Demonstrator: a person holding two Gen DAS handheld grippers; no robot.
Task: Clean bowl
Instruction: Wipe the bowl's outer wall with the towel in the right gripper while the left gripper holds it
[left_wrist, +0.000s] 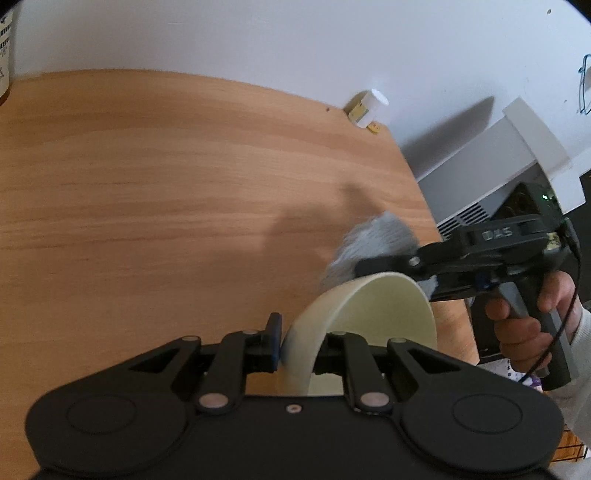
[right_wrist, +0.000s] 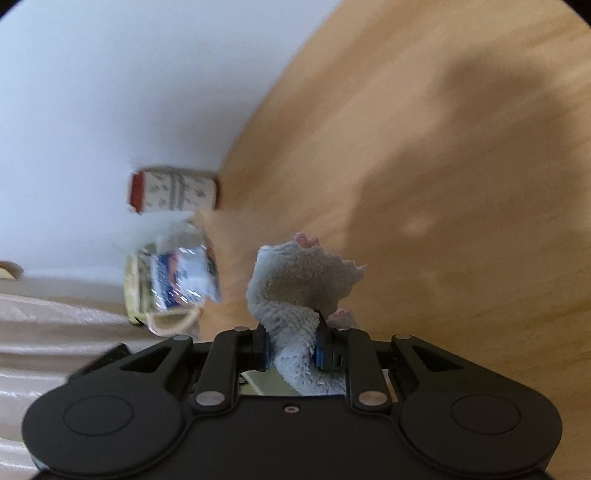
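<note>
The left gripper (left_wrist: 297, 350) has its fingers clamped on the pale bowl's (left_wrist: 376, 314) wall, tilted above the bench (left_wrist: 166, 184). The right gripper (right_wrist: 291, 350) pinches a grey cloth (right_wrist: 303, 280) at the bowl's rim.

The room is evenly and softly lit, bright enough, with no hard glare anywhere. Soft-edged shadows fall across the tabletop (left_wrist: 166, 177): a faint grey smudge in the left wrist view, a broad mottled patch in the right wrist view. A darker, sharper shadow slants across the white wall (left_wrist: 295, 44). Both pictures bow strongly at the edges, so the tabletop's far edge curves and the corners go black. The left wrist view is fairly crisp, though the grey cloth (left_wrist: 373, 243) is smeared. The right wrist view is much softer: the packets (right_wrist: 177, 280) by the wall are streaked with blur.
</note>
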